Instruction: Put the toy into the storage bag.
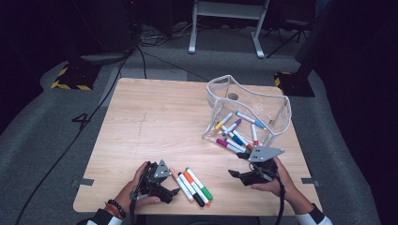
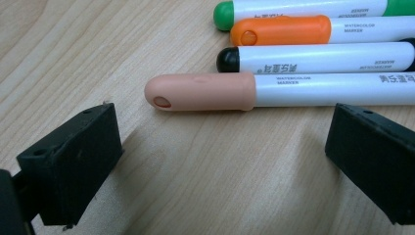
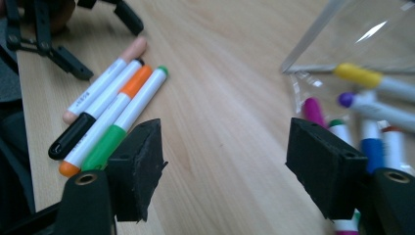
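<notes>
Nearest the front edge of the wooden table (image 1: pixel 141 122), a row of four markers is laid side by side, touching one another. At their left, the left gripper (image 1: pixel 170 193) is held low in a hand, its jaws spread wide and empty. Seen from the left gripper view, the peach-capped marker (image 2: pixel 274 91) is lying just beyond the open jaws, with the black-capped marker (image 2: pixel 318 58), the orange-capped marker (image 2: pixel 313 30) and the green-capped marker (image 2: pixel 303 9) lined up behind it. Further right along the near side, the right gripper (image 1: pixel 237 175) is likewise held with jaws wide apart and nothing between them, bare wood being seen in the gap from the right gripper view. Just beyond that gripper, a clear plastic pouch (image 1: pixel 277 105) is found lying open toward the near side on the right half of the table, with more markers (image 1: pixel 234 136) gathered inside and spilling at its mouth.
</notes>
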Motion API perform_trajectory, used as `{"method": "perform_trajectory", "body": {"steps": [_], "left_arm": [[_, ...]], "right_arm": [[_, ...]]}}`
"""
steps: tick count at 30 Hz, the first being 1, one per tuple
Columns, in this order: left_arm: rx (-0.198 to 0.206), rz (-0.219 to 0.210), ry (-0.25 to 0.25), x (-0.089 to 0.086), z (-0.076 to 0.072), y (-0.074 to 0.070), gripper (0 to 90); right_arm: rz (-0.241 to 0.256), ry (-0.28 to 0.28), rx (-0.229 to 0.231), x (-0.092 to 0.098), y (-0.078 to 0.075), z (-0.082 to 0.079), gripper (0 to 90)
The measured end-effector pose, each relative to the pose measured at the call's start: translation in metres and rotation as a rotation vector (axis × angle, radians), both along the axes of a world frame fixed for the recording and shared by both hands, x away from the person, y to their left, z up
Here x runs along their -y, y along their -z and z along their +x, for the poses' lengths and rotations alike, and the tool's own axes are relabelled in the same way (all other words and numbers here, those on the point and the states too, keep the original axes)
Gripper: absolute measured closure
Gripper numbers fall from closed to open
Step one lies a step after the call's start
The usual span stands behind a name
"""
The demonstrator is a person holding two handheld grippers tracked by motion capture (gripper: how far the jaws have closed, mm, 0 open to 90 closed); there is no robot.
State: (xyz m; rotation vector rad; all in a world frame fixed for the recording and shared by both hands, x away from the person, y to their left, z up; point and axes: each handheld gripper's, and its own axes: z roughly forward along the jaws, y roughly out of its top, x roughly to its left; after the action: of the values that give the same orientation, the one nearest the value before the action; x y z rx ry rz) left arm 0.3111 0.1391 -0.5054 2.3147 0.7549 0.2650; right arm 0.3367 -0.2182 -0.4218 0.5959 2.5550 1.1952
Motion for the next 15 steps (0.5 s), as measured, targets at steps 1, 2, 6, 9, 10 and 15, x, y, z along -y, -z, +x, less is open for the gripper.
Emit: {"method": "perform_trajectory", "body": {"steps": [1, 2, 6, 9, 10, 15], "left_arm": [[0.0, 0.0, -0.001, 0.0, 0.0, 0.0, 0.4], [0.001, 0.0, -0.002, 0.0, 0.0, 0.0, 0.4], [0.0, -0.001, -0.004, 0.0, 0.0, 0.0, 0.5], [-0.001, 0.001, -0.007, 0.001, 0.0, 0.0, 0.5], [-0.001, 0.001, -0.007, 0.001, 0.0, 0.0, 0.4], [0.0, 0.0, -0.01, 0.001, 0.0, 0.0, 0.5]], "right_arm": [[-0.008, -0.007, -0.016, -0.005, 0.007, 0.002, 30.6], [-0.016, -0.016, -0.029, -0.011, 0.015, 0.003, 30.9], [-0.039, -0.067, -0.061, -0.032, 0.033, 0.002, 31.5], [-0.032, -0.112, -0.089, -0.046, 0.042, -0.003, 31.6], [-0.041, -0.123, -0.086, -0.05, 0.044, -0.004, 31.6], [-0.046, -0.161, -0.087, -0.066, 0.048, -0.011, 31.7]]}}
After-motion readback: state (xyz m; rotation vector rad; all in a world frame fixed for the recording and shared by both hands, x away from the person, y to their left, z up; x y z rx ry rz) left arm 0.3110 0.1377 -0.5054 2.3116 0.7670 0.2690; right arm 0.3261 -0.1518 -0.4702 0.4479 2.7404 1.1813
